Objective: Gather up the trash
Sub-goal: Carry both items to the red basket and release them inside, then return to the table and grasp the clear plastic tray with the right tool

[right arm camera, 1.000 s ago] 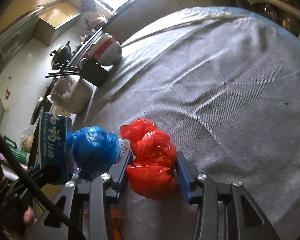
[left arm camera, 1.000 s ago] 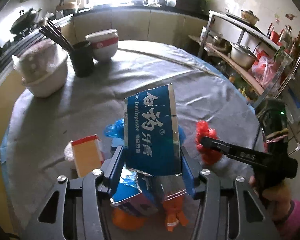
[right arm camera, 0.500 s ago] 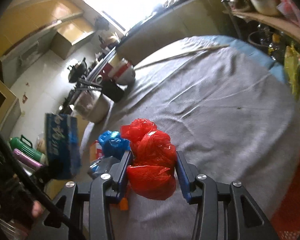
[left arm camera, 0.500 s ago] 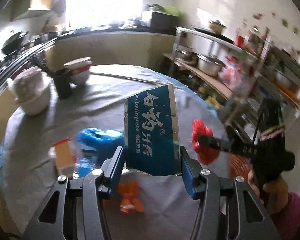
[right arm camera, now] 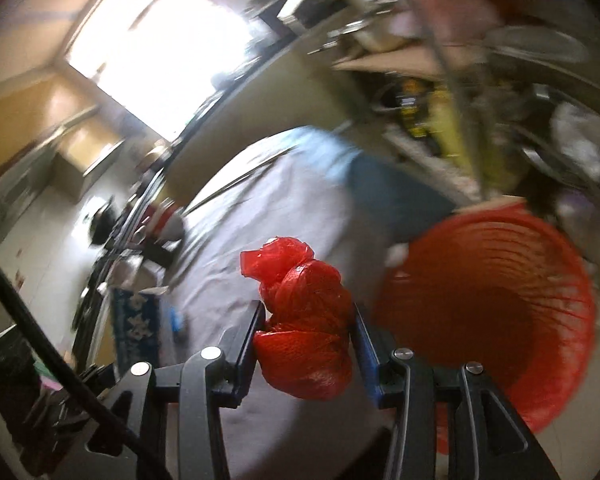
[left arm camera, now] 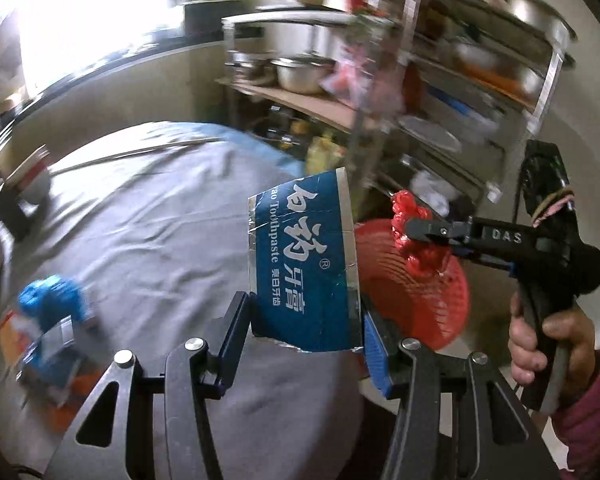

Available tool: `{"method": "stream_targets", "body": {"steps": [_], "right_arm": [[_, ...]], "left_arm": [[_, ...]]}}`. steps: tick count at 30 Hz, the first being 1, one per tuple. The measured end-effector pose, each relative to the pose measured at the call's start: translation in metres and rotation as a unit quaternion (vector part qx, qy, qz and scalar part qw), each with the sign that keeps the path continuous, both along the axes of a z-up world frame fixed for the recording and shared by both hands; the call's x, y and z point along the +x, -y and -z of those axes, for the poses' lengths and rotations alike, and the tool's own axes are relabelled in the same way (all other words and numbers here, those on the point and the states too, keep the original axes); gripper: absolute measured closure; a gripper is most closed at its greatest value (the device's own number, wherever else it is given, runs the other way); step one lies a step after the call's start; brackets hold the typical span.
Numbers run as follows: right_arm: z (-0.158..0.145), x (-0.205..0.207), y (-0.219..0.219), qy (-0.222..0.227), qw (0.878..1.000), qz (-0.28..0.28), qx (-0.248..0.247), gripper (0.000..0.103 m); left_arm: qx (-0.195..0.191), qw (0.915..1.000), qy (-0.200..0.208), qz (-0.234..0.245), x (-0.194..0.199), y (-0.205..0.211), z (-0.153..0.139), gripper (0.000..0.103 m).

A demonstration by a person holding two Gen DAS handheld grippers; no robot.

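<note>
My left gripper (left arm camera: 304, 332) is shut on a blue toothpaste box (left arm camera: 304, 256) and holds it upright above the table's right edge. My right gripper (right arm camera: 306, 332) is shut on a crumpled red plastic bag (right arm camera: 304, 320); in the left wrist view the bag (left arm camera: 420, 240) hangs over a red mesh waste basket (left arm camera: 420, 304). The basket (right arm camera: 488, 308) stands on the floor just right of the table, open mouth towards me. More trash, a blue bag (left arm camera: 52, 300) and small boxes (left arm camera: 44, 344), lies at the table's left.
The round table has a grey cloth (left arm camera: 160, 216). A metal rack (left arm camera: 420, 92) with pots and bowls stands behind the basket. Bowls and a black cup (left arm camera: 16, 196) sit at the table's far left. The views are motion-blurred.
Both grippers have swung right, off the pile of trash towards the table's edge. The red basket has come into view under the red bag. Both holds are unchanged.
</note>
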State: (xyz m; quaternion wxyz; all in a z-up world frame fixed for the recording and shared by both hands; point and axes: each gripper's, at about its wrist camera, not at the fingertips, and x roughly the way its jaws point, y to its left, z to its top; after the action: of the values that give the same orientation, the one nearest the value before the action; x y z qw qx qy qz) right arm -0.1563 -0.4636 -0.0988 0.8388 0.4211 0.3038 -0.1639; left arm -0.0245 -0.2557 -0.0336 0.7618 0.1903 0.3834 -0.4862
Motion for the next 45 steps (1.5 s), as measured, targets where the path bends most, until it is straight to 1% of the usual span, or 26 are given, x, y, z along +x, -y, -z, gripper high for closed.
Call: {"method": "stream_targets", "body": {"steps": [4,6,9,10,11,12,14,17,19,22,25,27,28,31,32,34,35,36,37,38,42,45], "right_arm": [[0.017,-0.044,0.03,-0.014,0.999,0.049,0.02,0.057],[0.023,-0.055,0.037,-0.021,0.998,0.06,0.022,0.057],[0.033,-0.07,0.046,-0.033,0.996,0.079,0.027,0.055],[0.037,-0.074,0.049,-0.036,0.995,0.088,0.031,0.053],[0.04,-0.077,0.053,-0.037,0.994,0.094,0.037,0.049],[0.042,-0.079,0.056,-0.037,0.993,0.1,0.043,0.047],[0.046,-0.084,0.062,-0.038,0.992,0.112,0.047,0.039],[0.048,-0.088,0.066,-0.031,0.99,0.124,0.056,0.038],[0.046,-0.091,0.066,-0.027,0.99,0.126,0.051,0.038],[0.039,-0.09,0.063,-0.019,0.992,0.119,0.039,0.038],[0.032,-0.078,0.052,-0.005,0.994,0.1,0.034,0.038],[0.026,-0.062,0.04,-0.003,0.997,0.075,0.025,0.038],[0.022,-0.049,0.031,0.0,0.998,0.054,0.022,0.038],[0.013,-0.022,0.008,0.002,1.0,0.011,0.013,0.038],[0.009,-0.009,-0.001,0.005,1.0,-0.008,0.012,0.038],[0.005,0.011,-0.018,0.009,0.999,-0.039,0.014,0.039],[0.002,0.023,-0.029,0.01,0.998,-0.057,0.016,0.038],[0.001,0.033,-0.037,0.012,0.997,-0.071,0.017,0.038],[-0.001,0.044,-0.048,0.012,0.996,-0.088,0.016,0.038],[-0.002,0.056,-0.058,0.01,0.994,-0.104,0.014,0.038],[-0.007,0.104,-0.107,0.006,0.985,-0.173,0.017,0.038],[-0.009,0.129,-0.134,0.008,0.978,-0.206,0.024,0.038]], "left_arm": [[0.019,0.9988,-0.009,0.043,-0.028,0.04,0.016,0.048],[0.033,0.9976,-0.014,0.06,-0.041,0.06,0.028,0.048],[0.045,0.9959,-0.007,0.078,-0.058,0.083,0.039,0.047],[0.048,0.9953,-0.003,0.084,-0.063,0.093,0.042,0.044],[0.049,0.995,0.0,0.088,-0.066,0.101,0.044,0.042],[0.051,0.9946,0.003,0.09,-0.068,0.11,0.047,0.041],[0.057,0.9942,0.005,0.091,-0.069,0.123,0.053,0.04],[0.073,0.9941,0.003,0.08,-0.066,0.129,0.06,0.04],[0.072,0.9946,0.003,0.075,-0.064,0.121,0.059,0.04],[0.071,0.9955,0.021,0.059,-0.059,0.101,0.053,0.04],[0.075,0.9962,0.036,0.026,-0.049,0.073,0.046,0.04],[0.08,0.9958,0.043,-0.008,-0.038,0.049,0.041,0.039],[0.08,0.9954,0.048,-0.023,-0.034,0.038,0.039,0.039],[0.078,0.9919,0.059,-0.081,-0.014,-0.008,0.031,0.039],[0.076,0.9893,0.059,-0.11,-0.005,-0.031,0.028,0.039],[0.073,0.984,0.06,-0.151,0.008,-0.062,0.025,0.038],[0.072,0.9799,0.06,-0.176,0.015,-0.082,0.024,0.038],[0.071,0.9738,0.06,-0.208,0.026,-0.106,0.022,0.037],[0.071,0.9701,0.06,-0.224,0.03,-0.118,0.021,0.037],[0.072,0.9629,0.06,-0.253,0.04,-0.142,0.02,0.035],[0.07,0.9417,0.047,-0.326,0.07,-0.199,0.018,0.035],[0.056,0.9307,0.025,-0.36,0.089,-0.227,0.016,0.035]]}}
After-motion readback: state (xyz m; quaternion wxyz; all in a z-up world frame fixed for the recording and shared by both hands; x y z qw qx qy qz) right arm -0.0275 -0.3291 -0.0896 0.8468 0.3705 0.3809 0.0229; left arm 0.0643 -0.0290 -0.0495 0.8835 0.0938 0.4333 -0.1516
